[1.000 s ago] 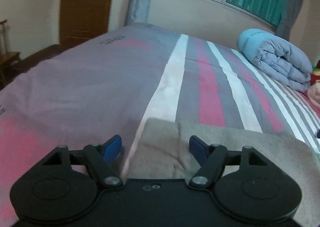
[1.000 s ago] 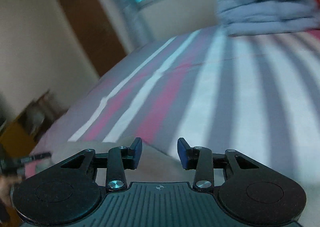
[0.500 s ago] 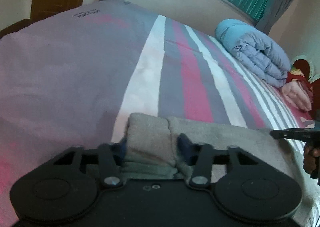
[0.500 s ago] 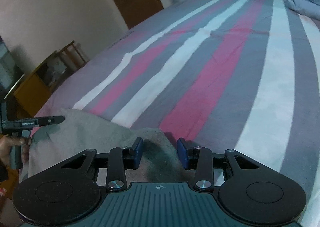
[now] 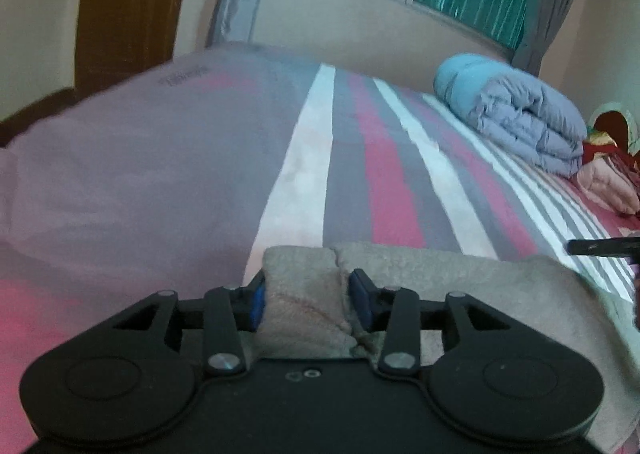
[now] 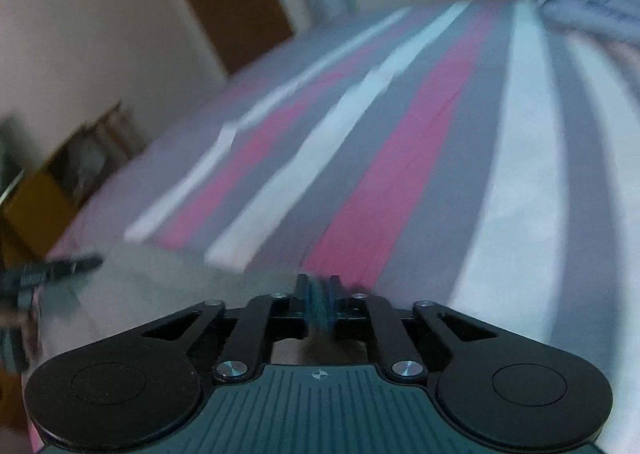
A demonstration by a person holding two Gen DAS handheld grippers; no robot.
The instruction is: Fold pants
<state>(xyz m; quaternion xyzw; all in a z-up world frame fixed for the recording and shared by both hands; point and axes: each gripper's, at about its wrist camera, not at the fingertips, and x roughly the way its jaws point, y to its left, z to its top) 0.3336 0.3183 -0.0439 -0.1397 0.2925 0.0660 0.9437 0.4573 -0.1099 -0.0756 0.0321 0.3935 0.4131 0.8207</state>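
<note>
Beige pants [image 5: 440, 274] lie folded at the near edge of the striped bed. My left gripper [image 5: 306, 298] has a thick bunch of that cloth between its blue pads [image 5: 258, 300]; the pads press on it while the jaws ease slightly apart. The tip of the other gripper [image 5: 600, 246] shows at the right edge. In the blurred right wrist view, the pants [image 6: 160, 294] spread to the left. My right gripper [image 6: 318, 294] is closing at their corner, its pads almost together on a thin bit of cloth. The left gripper's tip [image 6: 52, 270] is at far left.
The bed sheet [image 5: 384, 182] has grey, pink and white stripes and runs far ahead. A folded blue-grey duvet [image 5: 520, 122] and a pink cloth [image 5: 604, 182] lie at the far right. A brown door [image 5: 132, 6] and wooden furniture [image 6: 32, 206] stand past the bed's left side.
The left gripper went from wide open above the pants to clamped on a bunched fold. The right gripper came down to the pants' corner and narrowed from open to nearly together.
</note>
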